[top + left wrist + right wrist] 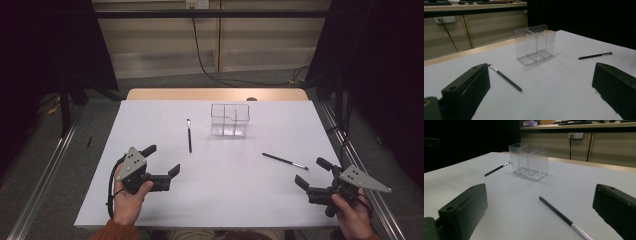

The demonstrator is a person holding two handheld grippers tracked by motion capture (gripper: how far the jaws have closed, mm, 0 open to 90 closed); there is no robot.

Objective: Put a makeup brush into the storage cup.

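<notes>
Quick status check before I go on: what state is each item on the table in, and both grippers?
Clear organizer: upright, empty, all compartments bare.
Left brush: lying flat on the table, left of the organizer, untouched.
Right brush: lying flat, in front of the organizer toward the right, untouched.
Left gripper: open, holding nothing.
Right gripper: open, holding nothing.

Setting was a lab recording bay: white-covered bench (150,210) ringed by black curtains (50,45), floor rails (45,170), wall sockets (576,135), loose cable (210,70).
</notes>
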